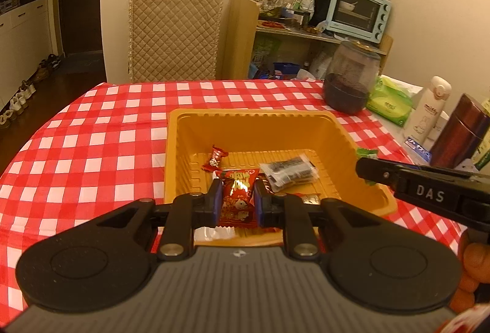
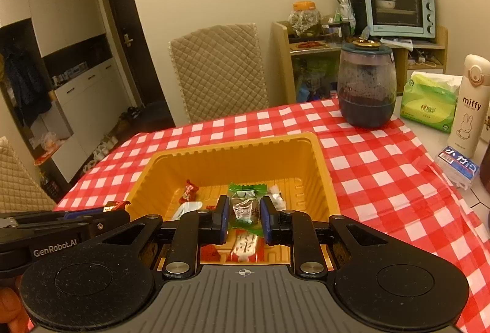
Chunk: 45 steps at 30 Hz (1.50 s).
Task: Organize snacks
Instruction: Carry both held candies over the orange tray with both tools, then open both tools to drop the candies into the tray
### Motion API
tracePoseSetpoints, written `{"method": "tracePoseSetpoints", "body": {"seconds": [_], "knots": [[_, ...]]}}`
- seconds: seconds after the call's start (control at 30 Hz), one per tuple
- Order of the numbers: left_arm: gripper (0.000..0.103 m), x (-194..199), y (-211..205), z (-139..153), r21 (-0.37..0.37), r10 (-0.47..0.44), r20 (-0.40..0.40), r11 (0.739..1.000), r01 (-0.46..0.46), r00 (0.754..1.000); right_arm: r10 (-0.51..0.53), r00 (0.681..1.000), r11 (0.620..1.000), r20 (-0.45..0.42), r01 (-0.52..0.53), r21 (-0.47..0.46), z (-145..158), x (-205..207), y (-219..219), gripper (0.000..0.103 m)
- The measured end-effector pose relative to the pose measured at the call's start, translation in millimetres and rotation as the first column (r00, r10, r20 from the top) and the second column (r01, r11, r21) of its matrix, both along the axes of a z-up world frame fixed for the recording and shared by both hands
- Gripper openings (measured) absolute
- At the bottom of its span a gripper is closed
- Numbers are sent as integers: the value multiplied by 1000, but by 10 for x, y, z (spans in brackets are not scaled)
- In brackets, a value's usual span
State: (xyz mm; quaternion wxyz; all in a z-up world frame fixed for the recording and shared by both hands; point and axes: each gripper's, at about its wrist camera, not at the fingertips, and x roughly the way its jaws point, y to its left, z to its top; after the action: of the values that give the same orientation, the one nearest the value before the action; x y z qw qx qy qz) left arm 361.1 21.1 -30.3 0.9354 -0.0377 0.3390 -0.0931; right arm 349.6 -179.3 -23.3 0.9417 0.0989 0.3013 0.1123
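An orange plastic tray (image 1: 275, 124) (image 2: 318, 167) sits on the red checked tablecloth. My left gripper (image 1: 237, 195) is shut on a red snack packet (image 1: 239, 201) over the tray's near edge. My right gripper (image 2: 244, 213) is shut on a green-wrapped snack (image 2: 245, 207) above the tray's near side. Inside the tray lie a small red candy (image 1: 214, 160) (image 2: 189, 191), a clear packet of dark snack (image 1: 289, 172) and a white-wrapped piece (image 2: 277, 198). The right gripper (image 1: 367, 169) shows at the right of the left wrist view; the left gripper (image 2: 113, 210) shows at the left of the right wrist view.
A dark jar (image 1: 350, 78) (image 2: 367, 88), a green tissue pack (image 2: 428, 101), a white miffy bottle (image 2: 465, 106), a maroon flask (image 1: 459, 130) and a small blue packet (image 2: 457, 169) stand at the table's right. A quilted chair (image 1: 174, 32) stands behind the table.
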Motion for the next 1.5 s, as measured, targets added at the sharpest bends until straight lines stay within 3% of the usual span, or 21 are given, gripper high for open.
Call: {"method": "tracePoseSetpoints", "body": {"seconds": [0.43, 0.57, 0.7, 1.23, 1.3, 1.33, 1.37, 1.5], "knots": [[19, 279, -16, -95, 4, 1, -25, 1000, -1, 1000, -6, 1000, 1000, -29, 6, -3, -140, 260, 58, 22], [19, 349, -7, -124, -26, -9, -41, 1000, 8, 999, -8, 999, 1000, -38, 8, 1, -174, 308, 51, 22], [30, 368, 36, -150, -39, -1, -58, 999, -2, 998, -5, 999, 1000, -41, 5, 9, -183, 311, 55, 22], [34, 339, 157, -113, -30, 29, -47, 999, -31, 998, 7, 999, 992, -33, -3, 123, -193, 341, -24, 22], [37, 336, 168, -123, -23, 32, -49, 999, -33, 998, 38, 999, 988, -19, -35, 147, -206, 351, -13, 28], [39, 334, 176, -130, -21, 34, -50, 999, -35, 998, 33, 999, 988, -12, -31, 150, -212, 341, -13, 51], [40, 333, 188, -136, -20, 35, -50, 999, -36, 998, 19, 1000, 988, -10, -17, 156, -216, 336, -26, 64], [43, 313, 218, -144, -12, 38, -50, 999, -39, 998, -31, 999, 978, -43, 39, 203, -234, 368, -155, 65]]}}
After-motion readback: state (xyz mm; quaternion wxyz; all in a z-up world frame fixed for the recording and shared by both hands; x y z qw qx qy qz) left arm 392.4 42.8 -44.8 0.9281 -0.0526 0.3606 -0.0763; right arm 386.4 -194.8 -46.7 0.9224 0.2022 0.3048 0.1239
